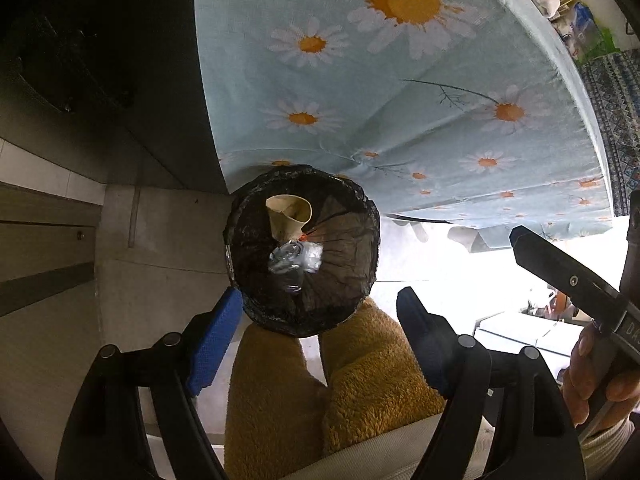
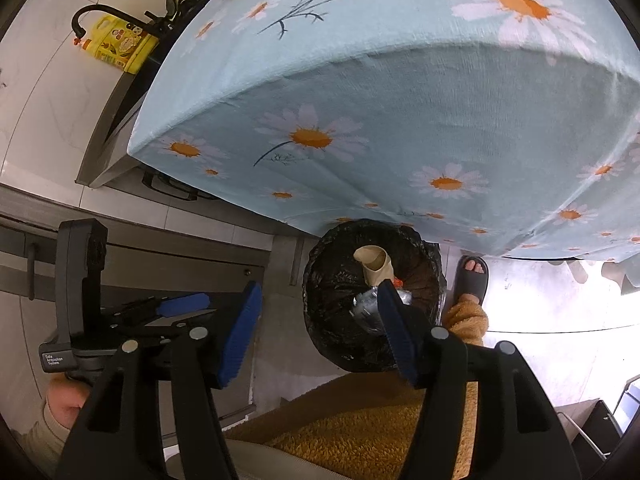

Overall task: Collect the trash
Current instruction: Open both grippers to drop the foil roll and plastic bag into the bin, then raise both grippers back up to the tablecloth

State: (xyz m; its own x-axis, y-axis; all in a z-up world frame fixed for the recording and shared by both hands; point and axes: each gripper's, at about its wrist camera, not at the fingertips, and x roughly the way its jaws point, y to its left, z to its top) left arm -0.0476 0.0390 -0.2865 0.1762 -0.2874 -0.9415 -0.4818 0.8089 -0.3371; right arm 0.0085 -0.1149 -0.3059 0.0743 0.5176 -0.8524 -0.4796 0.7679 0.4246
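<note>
A round bin (image 1: 360, 240) lined with a black bag stands on the floor at the table's edge. Inside lie a tan paper cup (image 1: 289, 216) and crumpled clear plastic (image 1: 298, 260). My left gripper (image 1: 320, 320) hangs above the bin's near rim, open, with nothing between its blue pads. In the right wrist view the bin (image 2: 340, 280) holds the same cup (image 2: 374, 266) and plastic (image 2: 362, 304). My right gripper (image 2: 316, 328) is open and empty, its right pad over the bin's mouth. The left gripper (image 2: 176, 308) shows at the left.
A table under a blue daisy cloth (image 2: 400, 100) overhangs the bin. The person's legs in yellow fleece (image 1: 360, 380) and a grey slipper (image 2: 474, 280) stand close by the bin. Grey cabinets (image 2: 160, 248), a black tap (image 2: 100, 10) and a yellow bottle (image 2: 120, 46) are on the left.
</note>
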